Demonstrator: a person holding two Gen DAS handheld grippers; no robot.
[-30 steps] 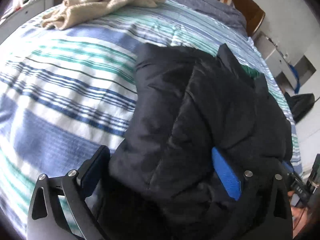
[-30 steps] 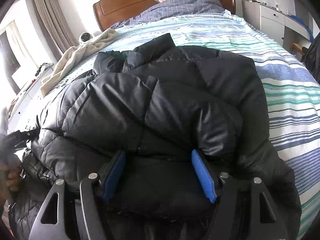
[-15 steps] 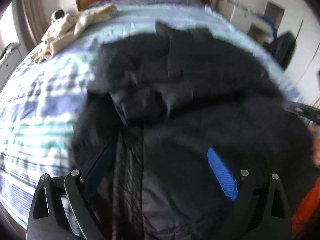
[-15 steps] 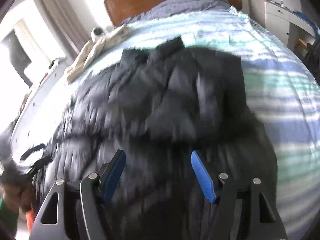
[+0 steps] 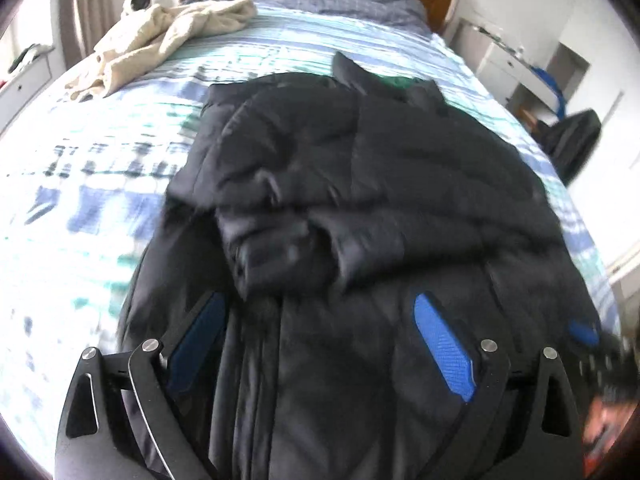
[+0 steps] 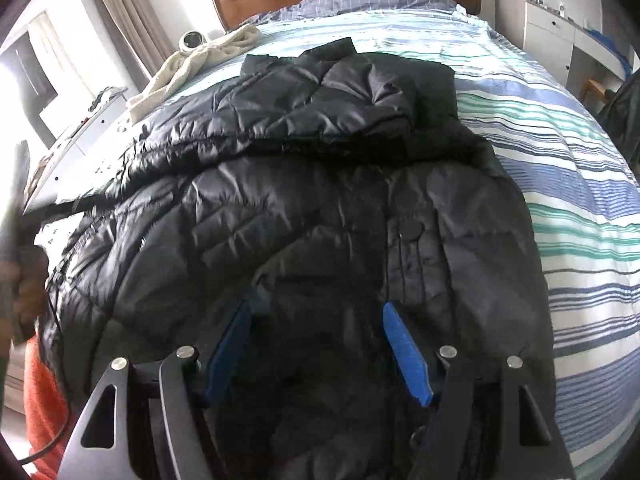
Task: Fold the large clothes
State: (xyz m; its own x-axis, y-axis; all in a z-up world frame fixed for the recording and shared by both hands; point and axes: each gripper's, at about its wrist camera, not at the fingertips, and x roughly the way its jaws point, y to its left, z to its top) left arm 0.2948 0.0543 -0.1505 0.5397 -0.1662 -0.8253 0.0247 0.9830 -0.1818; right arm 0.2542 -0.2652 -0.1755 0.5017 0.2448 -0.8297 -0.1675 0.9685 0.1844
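1. Two grippers – left gripper (image 5: 320, 344) and right gripper (image 6: 316, 352) – have drawn back to the near hem, jaws apart, clamping nothing.
2. Black puffer jacket (image 6: 320, 200) now lies sleeves folded in on the striped bed (image 6: 580, 184) – bottom-to-collar fold likely next.

A black puffer jacket (image 6: 320, 200) fills the frame's middle on a striped bed (image 6: 580, 208); the right gripper (image 6: 316, 344), jaws apart, frames its lower hem.
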